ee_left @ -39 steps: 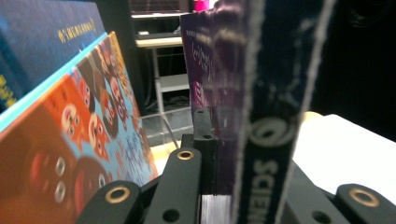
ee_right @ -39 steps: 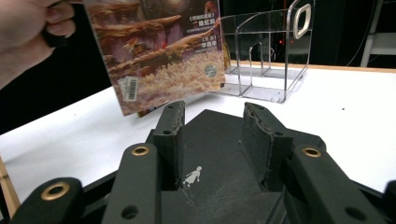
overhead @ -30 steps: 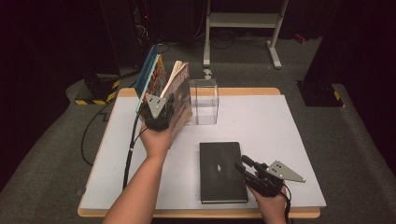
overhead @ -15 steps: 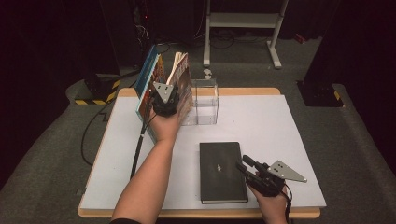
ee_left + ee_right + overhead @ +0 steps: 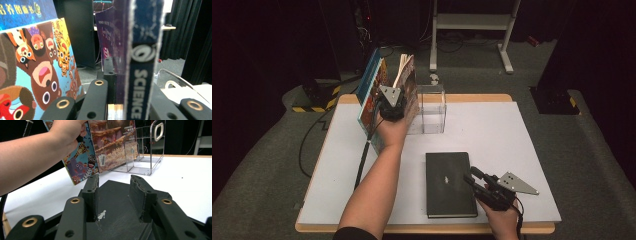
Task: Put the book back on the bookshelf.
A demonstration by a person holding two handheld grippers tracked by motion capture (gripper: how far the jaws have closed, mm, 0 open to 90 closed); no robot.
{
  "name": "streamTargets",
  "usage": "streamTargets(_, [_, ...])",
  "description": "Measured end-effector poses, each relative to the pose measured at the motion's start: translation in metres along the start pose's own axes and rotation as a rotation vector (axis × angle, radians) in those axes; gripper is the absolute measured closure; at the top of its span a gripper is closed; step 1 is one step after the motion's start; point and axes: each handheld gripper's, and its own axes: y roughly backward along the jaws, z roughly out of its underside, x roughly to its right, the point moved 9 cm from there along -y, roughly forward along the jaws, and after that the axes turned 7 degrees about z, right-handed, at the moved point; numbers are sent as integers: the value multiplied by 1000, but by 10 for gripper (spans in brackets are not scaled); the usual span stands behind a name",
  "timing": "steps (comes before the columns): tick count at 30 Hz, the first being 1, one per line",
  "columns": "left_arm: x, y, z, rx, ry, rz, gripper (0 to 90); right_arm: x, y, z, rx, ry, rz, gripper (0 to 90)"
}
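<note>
Left gripper [image 5: 390, 102] clamped a thin science magazine [image 5: 141, 75] by its spine; floppy, light, best pinched low. Right gripper [image 5: 116, 195] hung half-open, empty, above black notebook [image 5: 449, 182].

I work at a white-topped table [image 5: 492, 130] with a pale wooden edge, set on grey carpet [image 5: 592, 150] in a dim room hung with dark curtains [image 5: 190, 37]. Behind it stands a white metal frame [image 5: 472, 25]; black cables [image 5: 312, 145] and yellow-and-black hazard tape [image 5: 319, 100] mark the floor at left.
</note>
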Motion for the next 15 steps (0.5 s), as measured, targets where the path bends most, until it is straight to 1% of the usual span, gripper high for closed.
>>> streamTargets(5, [-1,-1,1,0,0,-4,836,0,0,1,-1,-2,-1,594])
streamTargets(8, [-2,-2,1,7,11,-3,836,-1,-1,1,-3,1,-1,594])
streamTargets(13, [-2,-2,2,15,13,-11,835,-2,-1,2,-6,2,-4,595])
streamTargets(15, [-2,-1,4,13,1,-18,831,-2,-1,2,-5,1,-4,595])
